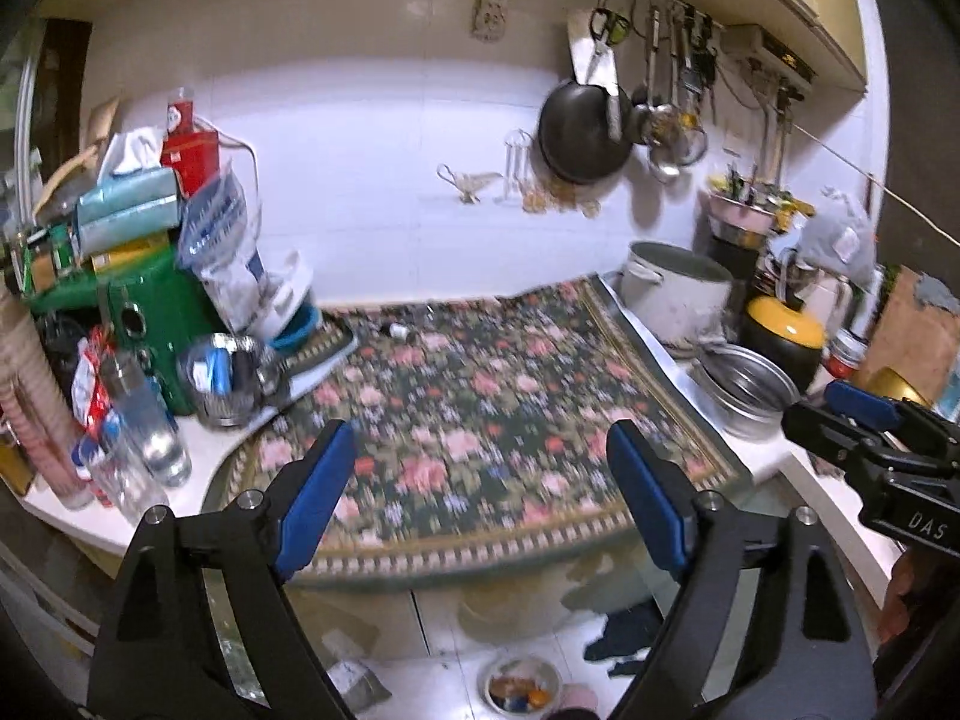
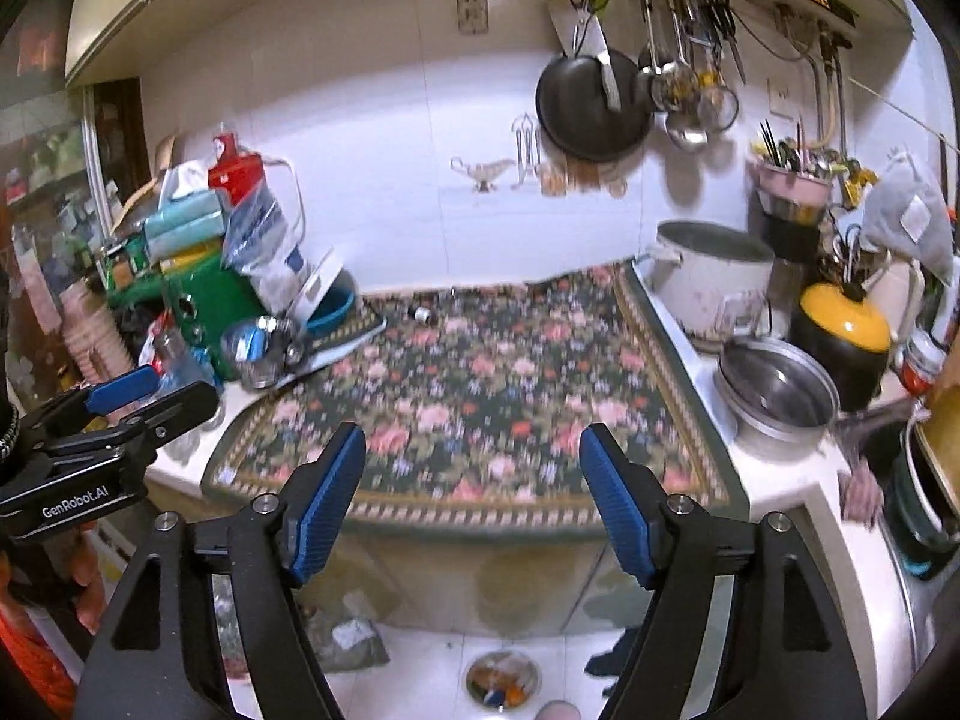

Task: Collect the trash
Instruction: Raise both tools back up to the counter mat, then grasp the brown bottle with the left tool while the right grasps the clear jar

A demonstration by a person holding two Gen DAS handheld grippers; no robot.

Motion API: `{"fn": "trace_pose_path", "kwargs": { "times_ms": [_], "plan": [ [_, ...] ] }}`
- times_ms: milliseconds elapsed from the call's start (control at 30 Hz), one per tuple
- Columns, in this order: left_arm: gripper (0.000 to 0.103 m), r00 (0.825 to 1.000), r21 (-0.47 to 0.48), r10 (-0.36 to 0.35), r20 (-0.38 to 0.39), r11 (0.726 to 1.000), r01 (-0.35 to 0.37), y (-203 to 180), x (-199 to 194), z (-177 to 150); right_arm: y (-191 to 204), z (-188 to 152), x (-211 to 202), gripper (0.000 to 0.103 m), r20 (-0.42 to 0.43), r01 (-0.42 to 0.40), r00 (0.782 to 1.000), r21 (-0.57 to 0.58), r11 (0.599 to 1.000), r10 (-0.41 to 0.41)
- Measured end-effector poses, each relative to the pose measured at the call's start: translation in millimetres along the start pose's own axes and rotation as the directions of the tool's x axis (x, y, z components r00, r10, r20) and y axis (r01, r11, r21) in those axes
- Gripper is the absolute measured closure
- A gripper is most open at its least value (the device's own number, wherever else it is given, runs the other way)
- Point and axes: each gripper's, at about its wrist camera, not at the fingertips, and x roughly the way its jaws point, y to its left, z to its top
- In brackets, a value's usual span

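My left gripper (image 1: 480, 438) is open and empty, held above the front edge of a floral mat (image 1: 480, 408) on the counter. My right gripper (image 2: 474, 441) is open and empty too, over the same mat (image 2: 480, 396). A small dark and white piece of trash (image 1: 398, 331) lies near the mat's back left; it also shows in the right wrist view (image 2: 423, 315). On the floor below stands a small bin (image 1: 521, 687) with colourful scraps, also in the right wrist view (image 2: 501, 678). Each gripper shows at the edge of the other's view.
A cluttered pile with a green box (image 1: 156, 312), bags and plastic bottles (image 1: 144, 420) fills the left counter. A white pot (image 1: 678, 294), steel bowl (image 1: 744, 390) and yellow-lidded pot (image 1: 786, 330) stand at the right. A black pan (image 1: 585, 132) and utensils hang on the wall.
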Motion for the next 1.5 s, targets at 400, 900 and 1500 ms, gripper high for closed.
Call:
{"fn": "trace_pose_path", "kwargs": {
  "times_ms": [400, 900, 1500],
  "plan": [
    [0.018, 0.982, -0.1, 0.189, -0.012, 0.977, -0.189, -14.5, 116.3, 72.8, -52.5, 85.2, 96.4, 0.032, -0.008, -0.158, 0.987, -0.102, 0.982, 0.158],
    [0.018, 0.959, -0.163, 0.266, -0.099, 0.946, -0.279, 47.8, 245.5, 111.0, -78.2, 139.8, 246.7, 0.032, -0.119, -0.283, 0.956, -0.147, 0.948, 0.267],
    [0.018, 0.948, -0.16, 0.083, -0.306, 0.978, -0.137, 167.2, 457.8, 99.9, -10.9, 154.1, 503.6, 0.032, -0.299, -0.273, 0.914, 0.047, 0.961, 0.274]
  ]
}}
